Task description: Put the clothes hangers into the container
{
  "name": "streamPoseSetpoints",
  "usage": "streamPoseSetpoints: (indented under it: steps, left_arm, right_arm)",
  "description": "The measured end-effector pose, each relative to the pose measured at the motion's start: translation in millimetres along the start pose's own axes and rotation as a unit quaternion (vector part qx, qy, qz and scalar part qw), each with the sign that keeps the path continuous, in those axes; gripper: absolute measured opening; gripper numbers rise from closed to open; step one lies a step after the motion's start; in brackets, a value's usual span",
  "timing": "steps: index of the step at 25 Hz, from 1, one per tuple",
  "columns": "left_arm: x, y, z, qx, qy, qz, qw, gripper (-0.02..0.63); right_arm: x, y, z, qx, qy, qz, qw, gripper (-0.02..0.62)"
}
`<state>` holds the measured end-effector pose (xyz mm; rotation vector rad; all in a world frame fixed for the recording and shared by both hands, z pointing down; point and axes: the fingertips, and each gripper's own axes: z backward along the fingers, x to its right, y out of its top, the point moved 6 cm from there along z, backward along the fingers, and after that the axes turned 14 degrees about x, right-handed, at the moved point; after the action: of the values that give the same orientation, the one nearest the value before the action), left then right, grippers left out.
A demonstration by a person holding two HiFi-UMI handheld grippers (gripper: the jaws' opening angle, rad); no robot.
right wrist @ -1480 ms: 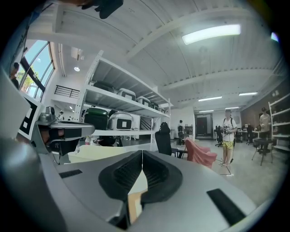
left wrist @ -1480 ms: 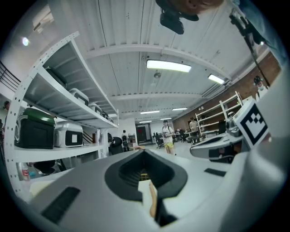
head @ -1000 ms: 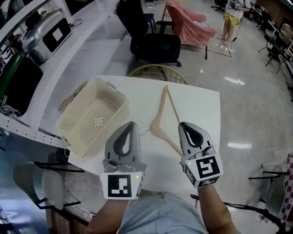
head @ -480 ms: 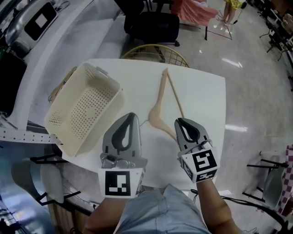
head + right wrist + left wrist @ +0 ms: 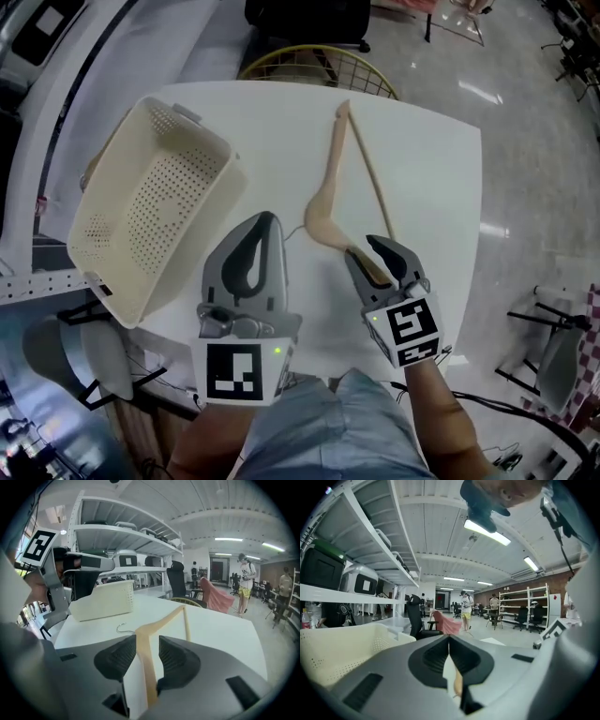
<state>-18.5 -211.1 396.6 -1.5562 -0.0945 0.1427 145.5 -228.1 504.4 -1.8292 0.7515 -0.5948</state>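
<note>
right gripper (image 5: 368,255): jaws have just been opening, now apart astride one arm of the wooden hanger (image 5: 330,178) | left gripper (image 5: 265,220): jaws together | wooden hanger: flat mid-table (image 5: 431,141) | cream perforated basket (image 5: 112,206): table's left edge

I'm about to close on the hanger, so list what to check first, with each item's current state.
1. Hanger arm between the right gripper jaws: ok. The jaws have just been opening and now straddle the arm.
2. Pads gripping the hanger: not ok. The jaws stand open around it and have not clamped.
3. Hanger lying flat on the table, with nothing on top of it: ok.
4. Basket open side up and empty: ok.
5. Left gripper out of the way: ok. It is shut, holds nothing, and sits between the basket and the hanger.
</note>
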Motion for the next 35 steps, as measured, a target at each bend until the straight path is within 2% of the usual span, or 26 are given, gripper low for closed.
streamPoseSetpoints:
  steps: [14, 20, 27, 31, 35]
  left_arm:
    - [-13.3, -26.9, -17.6, -0.027, -0.001, 0.017, 0.9995, 0.012]
    - [-18.1, -33.0, -22.8, -0.033, -0.003, 0.019, 0.9993, 0.012]
    - [-18.0, -36.1, -26.9, -0.038, -0.006, 0.023, 0.999, 0.012]
    - [-16.5, -36.7, -26.5, -0.036, -0.003, 0.023, 0.9991, 0.012]
    - [-17.2, -32.0, -21.6, -0.035, 0.003, 0.02, 0.9992, 0.012]
  right_arm:
    - [1.0, -37.1, -15.7, -0.069, 0.004, -0.005, 0.998, 0.16]
    - [-2.4, -43.1, -20.1, -0.097, 0.008, 0.013, 0.995, 0.161]
    - [0.4, -42.6, -21.3, -0.105, 0.008, 0.006, 0.994, 0.155]
    - [4.4, -44.1, -21.1, -0.107, 0.011, 0.005, 0.994, 0.121]
    - [3.3, -43.1, -19.9, -0.107, 0.009, 0.022, 0.994, 0.109]
